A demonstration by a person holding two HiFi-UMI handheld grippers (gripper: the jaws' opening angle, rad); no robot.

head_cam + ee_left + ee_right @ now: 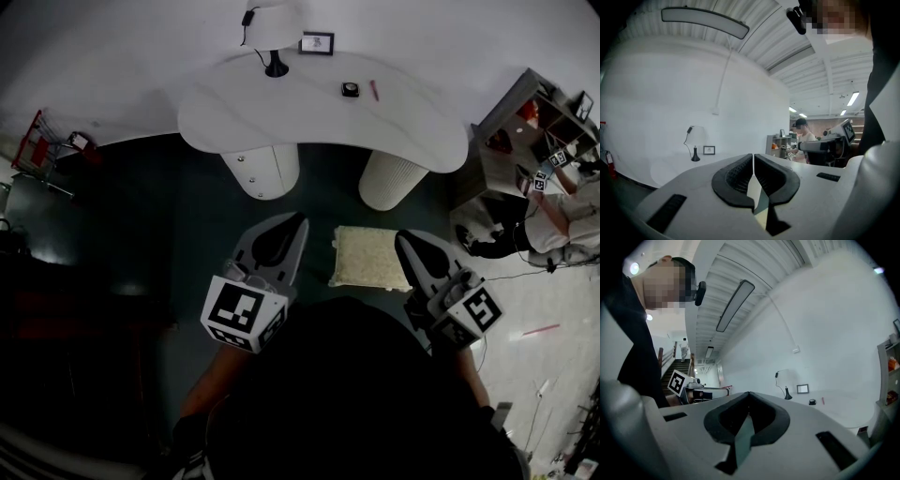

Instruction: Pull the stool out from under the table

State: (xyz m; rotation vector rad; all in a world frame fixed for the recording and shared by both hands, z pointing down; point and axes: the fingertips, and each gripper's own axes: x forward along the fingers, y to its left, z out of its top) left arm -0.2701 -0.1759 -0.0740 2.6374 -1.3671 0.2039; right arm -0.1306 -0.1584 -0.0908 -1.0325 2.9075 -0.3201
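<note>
A white table (319, 122) with a curvy top is seen well ahead of the jaws of the left gripper (298, 227) and the right gripper (405, 240). It is held up by two round white legs (265, 169). At its far edge, a lamp (276, 67) and a small picture frame (317, 43) are stood side by side, ahead of the left jaws. A small black round thing (351, 89) and a red pen (374, 90) are laid close together, more toward the right jaws. On the dark floor (141, 216), a stool (368, 257) with a pale cushion is stood between the two pairs of jaws, nearer the right pair.
</note>
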